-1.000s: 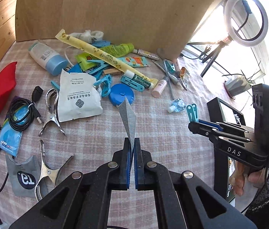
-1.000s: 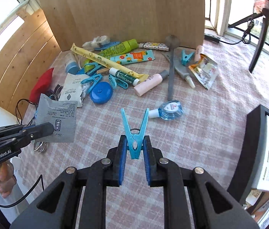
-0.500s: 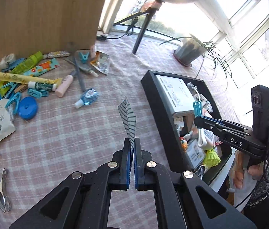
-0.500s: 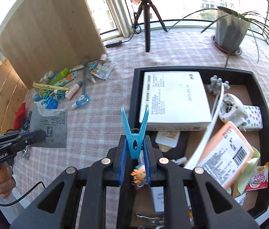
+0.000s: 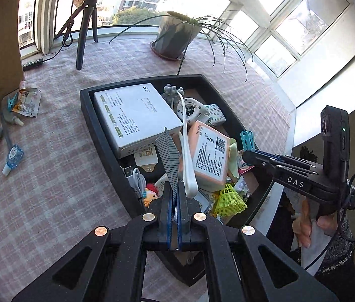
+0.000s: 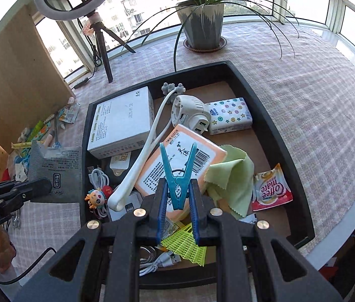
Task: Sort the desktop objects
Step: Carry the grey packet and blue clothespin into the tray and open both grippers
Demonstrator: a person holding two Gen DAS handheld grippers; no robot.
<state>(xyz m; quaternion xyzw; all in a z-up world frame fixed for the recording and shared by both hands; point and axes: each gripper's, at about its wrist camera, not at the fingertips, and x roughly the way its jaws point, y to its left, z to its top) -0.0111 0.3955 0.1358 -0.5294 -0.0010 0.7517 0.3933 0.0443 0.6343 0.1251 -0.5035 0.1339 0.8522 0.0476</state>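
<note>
My left gripper (image 5: 174,201) is shut on a flat grey packet (image 5: 168,154), seen edge-on and hanging over the near left part of the black tray (image 5: 96,128). From the right wrist view the same grey packet (image 6: 56,173) shows its printed face at the tray's left rim. My right gripper (image 6: 176,196) is shut on a blue clothespin (image 6: 177,176), held prongs-up above the orange pack (image 6: 185,161) in the black tray (image 6: 285,136). The tray holds a white box (image 6: 122,120), a white fan, a dotted tissue pack, a green cloth and a yellow shuttlecock.
Loose desktop items (image 5: 6,136) lie on the checked cloth left of the tray: tubes, clips, a correction tape. A potted plant (image 6: 202,22) and a ring light tripod (image 6: 102,42) stand behind the tray. The table's edge (image 6: 353,214) runs close on the right.
Both grippers swung from over the cluttered left side of the table to above the black tray, each keeping its item. The views rolled, and the tray now fills the middle.
</note>
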